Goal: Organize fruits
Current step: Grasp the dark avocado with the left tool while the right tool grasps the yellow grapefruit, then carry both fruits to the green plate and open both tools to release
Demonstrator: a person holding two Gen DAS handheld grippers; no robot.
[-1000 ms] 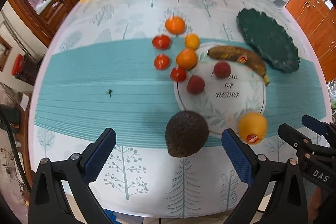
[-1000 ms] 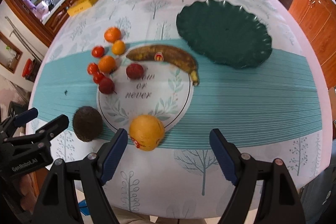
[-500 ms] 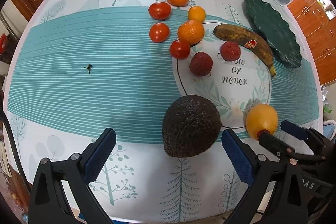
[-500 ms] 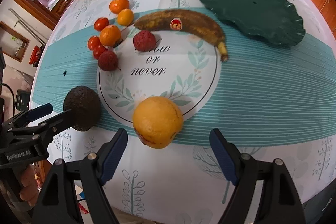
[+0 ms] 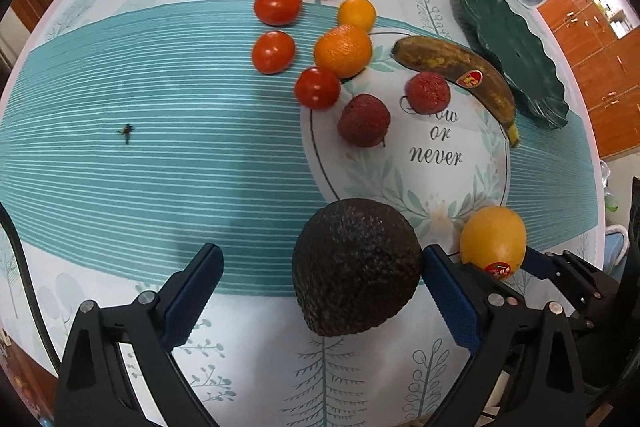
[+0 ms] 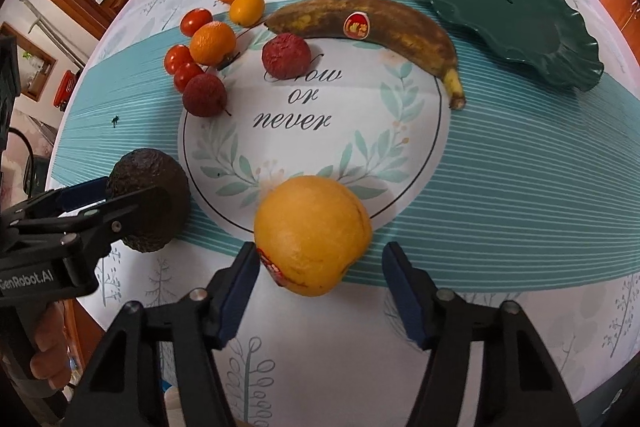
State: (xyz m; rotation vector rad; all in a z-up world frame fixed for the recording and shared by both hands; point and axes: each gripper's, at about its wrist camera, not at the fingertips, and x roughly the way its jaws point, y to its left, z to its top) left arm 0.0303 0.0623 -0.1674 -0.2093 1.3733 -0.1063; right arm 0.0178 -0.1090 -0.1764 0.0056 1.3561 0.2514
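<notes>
Two grippers are held w/ fingers spread: left gripper (image 5: 320,287) around avocado (image 5: 355,267), right gripper (image 6: 318,287) around orange (image 6: 312,235), contact possibly made.

Avocado (image 5: 356,267) sitting dark and pebbly at near bench edge, orange (image 6: 312,229) with red sticker lying just right of it. Browned banana (image 6: 372,25), lychees, tomatoes, mandarins lying behind; green plate (image 6: 500,7) sitting far right.
</notes>
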